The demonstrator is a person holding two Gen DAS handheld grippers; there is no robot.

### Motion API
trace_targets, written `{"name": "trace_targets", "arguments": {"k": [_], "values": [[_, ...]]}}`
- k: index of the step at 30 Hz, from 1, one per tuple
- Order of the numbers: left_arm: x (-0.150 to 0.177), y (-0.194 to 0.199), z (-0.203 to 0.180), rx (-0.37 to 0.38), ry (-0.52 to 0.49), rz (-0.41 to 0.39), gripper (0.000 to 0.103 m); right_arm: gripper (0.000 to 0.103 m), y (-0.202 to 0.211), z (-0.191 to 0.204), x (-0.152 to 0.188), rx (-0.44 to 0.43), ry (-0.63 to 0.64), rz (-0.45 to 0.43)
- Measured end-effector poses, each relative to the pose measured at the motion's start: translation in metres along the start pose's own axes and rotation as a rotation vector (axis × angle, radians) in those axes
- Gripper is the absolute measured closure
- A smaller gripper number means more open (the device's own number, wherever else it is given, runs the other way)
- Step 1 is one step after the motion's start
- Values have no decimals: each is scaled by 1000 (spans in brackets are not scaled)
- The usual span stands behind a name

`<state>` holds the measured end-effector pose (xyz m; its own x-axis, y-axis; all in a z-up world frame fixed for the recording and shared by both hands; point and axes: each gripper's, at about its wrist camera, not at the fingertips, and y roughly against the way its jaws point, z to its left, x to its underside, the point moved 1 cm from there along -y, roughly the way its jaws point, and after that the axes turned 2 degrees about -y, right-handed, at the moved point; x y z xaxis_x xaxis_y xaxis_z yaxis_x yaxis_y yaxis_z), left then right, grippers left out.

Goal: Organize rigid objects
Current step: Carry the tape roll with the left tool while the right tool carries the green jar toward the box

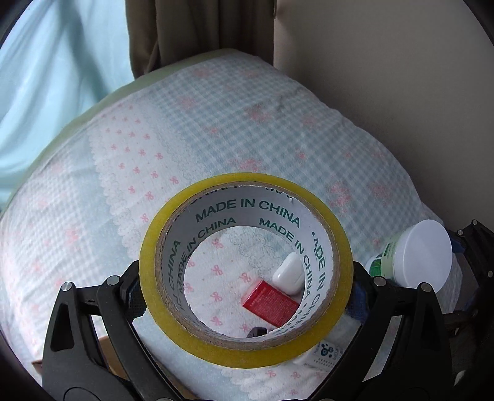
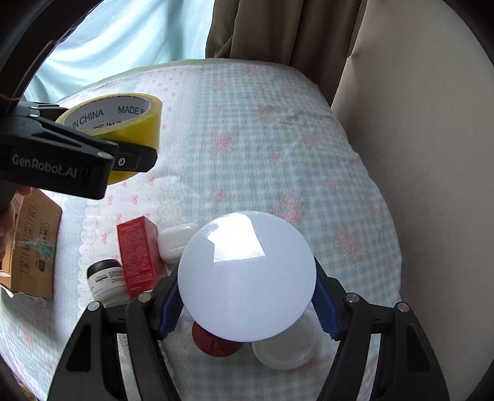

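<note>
My left gripper (image 1: 245, 283) is shut on a yellow tape roll (image 1: 173, 216) and holds it above the bed; the roll also shows in the right wrist view (image 2: 139, 123). My right gripper (image 2: 247, 299) is shut on a white-lidded jar (image 2: 247, 277), which also shows in the left wrist view (image 1: 420, 256). A red box (image 2: 139, 256), a white earbud case (image 2: 176, 240) and a small black-lidded jar (image 2: 105, 277) lie on the bedspread below. Through the roll's hole I see the red box (image 1: 268, 302) and the earbud case (image 1: 288, 274).
A checked bedspread (image 2: 278, 154) covers the bed. A cardboard box (image 2: 34, 246) sits at the left edge. A red lid (image 2: 213, 342) and a white lid (image 2: 284, 348) lie under the right gripper. A wall (image 2: 416, 123) and curtains (image 2: 278, 27) bound the bed.
</note>
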<state>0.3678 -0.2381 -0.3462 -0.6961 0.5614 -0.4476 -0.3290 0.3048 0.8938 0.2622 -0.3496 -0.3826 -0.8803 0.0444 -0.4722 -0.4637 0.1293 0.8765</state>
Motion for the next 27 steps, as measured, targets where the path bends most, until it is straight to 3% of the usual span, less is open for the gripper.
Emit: {"name": "trace_targets", "arguments": {"k": [7,13,21,27], "values": [[8,128,5,-62,84,-126,7,36,106,-2,-14,-27,-21,-84],[44,226,21,-112,214,-202,7,36,183,14,-24,-80,9,-145],[124,320,80,-235,386,-252,7,35,251,79,-36,-186,121,-199],[189,362,132,-292,457,-276,7,35,283,152,-41,-253,168,-235]]}}
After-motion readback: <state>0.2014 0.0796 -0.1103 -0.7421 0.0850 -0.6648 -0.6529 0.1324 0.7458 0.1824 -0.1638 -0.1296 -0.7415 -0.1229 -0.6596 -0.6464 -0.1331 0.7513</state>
